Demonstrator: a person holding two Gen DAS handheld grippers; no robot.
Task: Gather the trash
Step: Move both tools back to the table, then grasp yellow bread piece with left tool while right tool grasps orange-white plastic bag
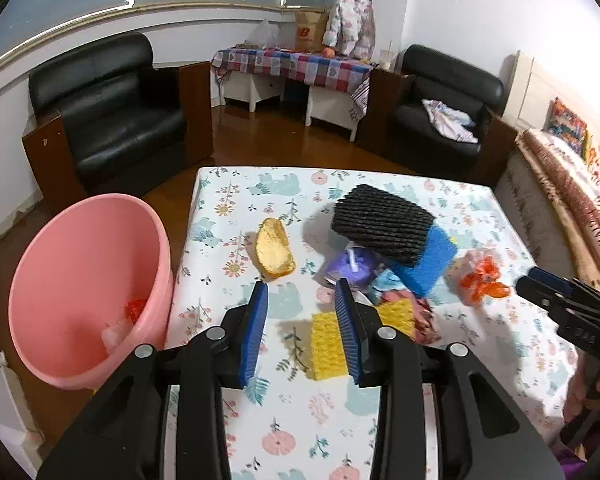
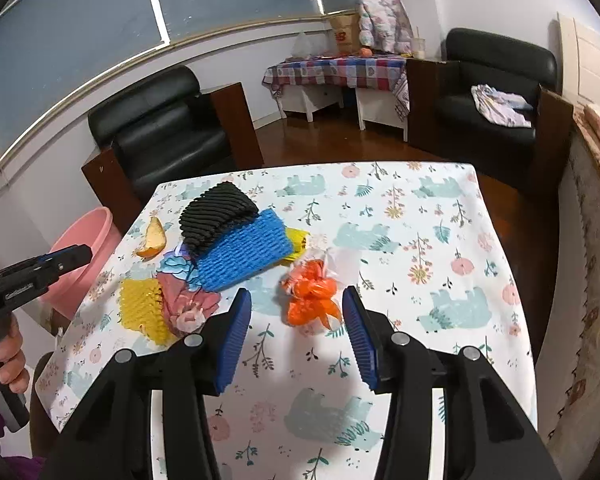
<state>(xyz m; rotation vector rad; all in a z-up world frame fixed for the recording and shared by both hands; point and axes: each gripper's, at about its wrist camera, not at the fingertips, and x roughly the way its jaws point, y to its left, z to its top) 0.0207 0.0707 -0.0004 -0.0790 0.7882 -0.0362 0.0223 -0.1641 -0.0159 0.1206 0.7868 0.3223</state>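
- Blue-padded left gripper (image 1: 302,296) hangs wide apart and empty over the table (image 1: 308,420), lower centre; its right pad covers part of a yellow net (image 1: 326,346).
- Right gripper (image 2: 296,304), also spread and empty, frames an orange bag (image 2: 312,298) at mid-frame.
- Peel (image 1: 274,246), black net (image 1: 382,224) and blue net (image 1: 428,264) lie beyond, overlapping.
- Pink tub (image 1: 80,280), left edge, holds scraps too blurred to name.
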